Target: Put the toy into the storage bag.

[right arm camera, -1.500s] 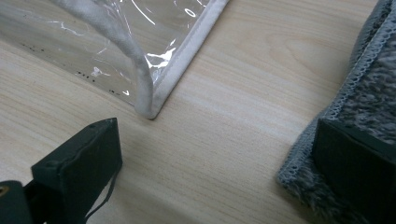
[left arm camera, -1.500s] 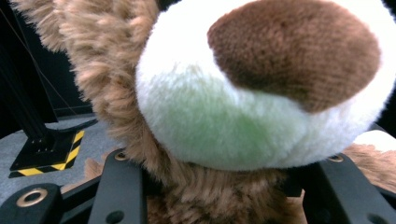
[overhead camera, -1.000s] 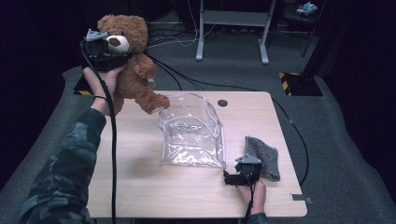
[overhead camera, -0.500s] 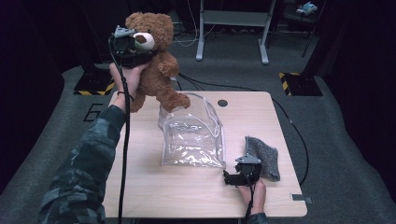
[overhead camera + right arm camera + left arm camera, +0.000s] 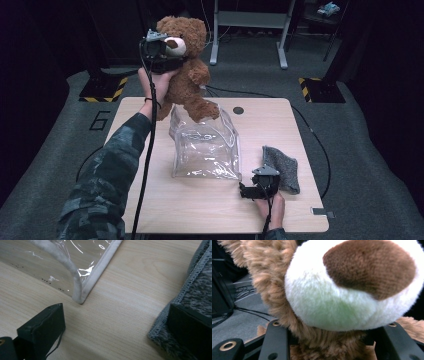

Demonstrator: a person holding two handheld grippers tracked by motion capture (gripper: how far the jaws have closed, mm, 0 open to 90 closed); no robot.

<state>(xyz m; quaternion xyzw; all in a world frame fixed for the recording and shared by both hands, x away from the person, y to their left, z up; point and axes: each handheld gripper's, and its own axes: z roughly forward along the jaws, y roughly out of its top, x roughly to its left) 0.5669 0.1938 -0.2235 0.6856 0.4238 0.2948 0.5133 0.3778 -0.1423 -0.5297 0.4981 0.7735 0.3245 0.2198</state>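
Observation:
A brown teddy bear (image 5: 189, 75) with a white muzzle (image 5: 352, 297) hangs in the air over the table's far left side, one paw dipping toward the open top of a clear plastic bag (image 5: 205, 145). My left gripper (image 5: 159, 50) is shut on the bear at its neck, and fur is squeezed between the black jaws of that gripper (image 5: 332, 340). At the front right my right gripper (image 5: 259, 184) rests on the wooden table (image 5: 200, 210), open. Nothing but bare table lies between the jaws of this gripper (image 5: 115, 330), with the bag's corner (image 5: 80, 298) just ahead and one jaw over a grey knitted cloth (image 5: 200, 290).
The grey cloth (image 5: 282, 167) lies at the table's right side next to the bag. A dark round grommet (image 5: 238, 110) sits near the far edge. Beyond the table are a metal desk frame (image 5: 250, 30), floor cables and yellow-black striped blocks (image 5: 105, 90).
My left gripper has carried the bear to the right, from beyond the table's left corner to above the bag's far edge. The right gripper, bag and cloth have stayed put.

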